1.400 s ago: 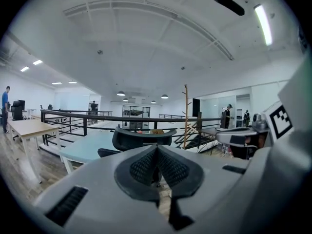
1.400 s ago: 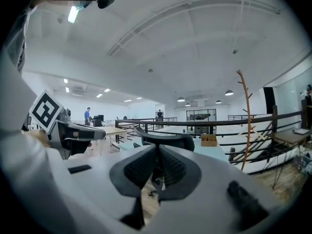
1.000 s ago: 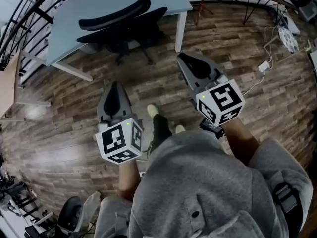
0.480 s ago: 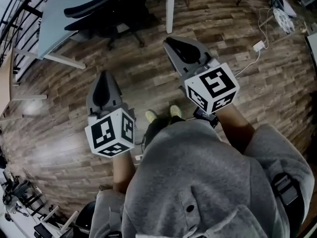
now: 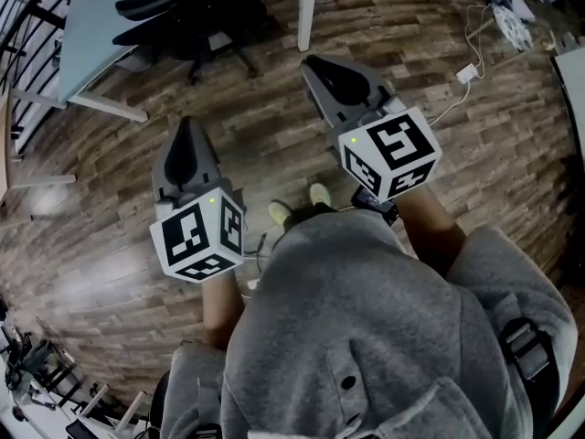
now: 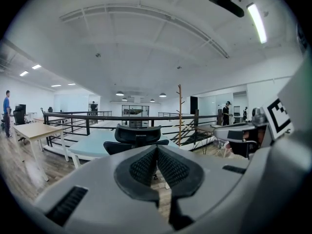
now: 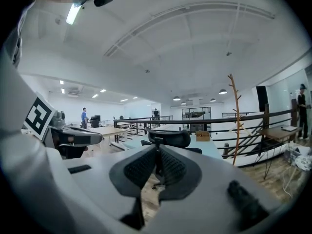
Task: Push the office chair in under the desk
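Observation:
The black office chair (image 5: 196, 7) stands at the top left of the head view, its seat tucked under the pale blue desk (image 5: 82, 39). Both grippers hang over the wood floor, well short of the chair and touching nothing. My left gripper (image 5: 186, 137) is shut with nothing in it, and its own view looks at the chair's backrest (image 6: 137, 134) beyond the closed jaws (image 6: 156, 151). My right gripper (image 5: 322, 69) is shut and empty too. It points at the same chair (image 7: 168, 138) and desk (image 7: 210, 149).
A white desk leg (image 5: 308, 12) stands just right of the chair. A power strip with cables (image 5: 471, 69) lies on the floor at the right. Black railing (image 6: 97, 117), a wooden coat stand (image 6: 179, 113) and a wooden table (image 6: 31, 130) lie beyond. The person's shoes (image 5: 319, 194) are below.
The chair and desk have slid up toward the top edge of the head view, so I am farther from them. The person's feet have come together. Both grippers stay shut.

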A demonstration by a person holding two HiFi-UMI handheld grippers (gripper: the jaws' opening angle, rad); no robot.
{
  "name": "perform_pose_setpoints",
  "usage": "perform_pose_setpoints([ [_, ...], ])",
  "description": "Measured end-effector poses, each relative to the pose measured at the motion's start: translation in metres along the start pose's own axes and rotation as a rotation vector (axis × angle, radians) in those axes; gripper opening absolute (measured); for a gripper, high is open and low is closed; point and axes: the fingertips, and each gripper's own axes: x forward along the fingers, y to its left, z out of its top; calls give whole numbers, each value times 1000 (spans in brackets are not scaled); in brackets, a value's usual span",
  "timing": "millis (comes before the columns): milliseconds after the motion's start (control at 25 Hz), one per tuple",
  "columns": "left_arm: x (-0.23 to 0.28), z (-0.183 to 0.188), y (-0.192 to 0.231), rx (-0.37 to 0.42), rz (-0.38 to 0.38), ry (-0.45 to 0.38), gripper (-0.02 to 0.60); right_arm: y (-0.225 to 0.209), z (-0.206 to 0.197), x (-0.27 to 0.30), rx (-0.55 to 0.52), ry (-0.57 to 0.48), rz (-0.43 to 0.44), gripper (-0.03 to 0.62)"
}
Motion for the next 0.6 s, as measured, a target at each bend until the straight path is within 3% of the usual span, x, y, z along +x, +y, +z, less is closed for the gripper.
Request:
perform_pose_setpoints([
  [600,-2,8,30,-1,4,-25,17,25,14,21,-29,-15,6,35],
])
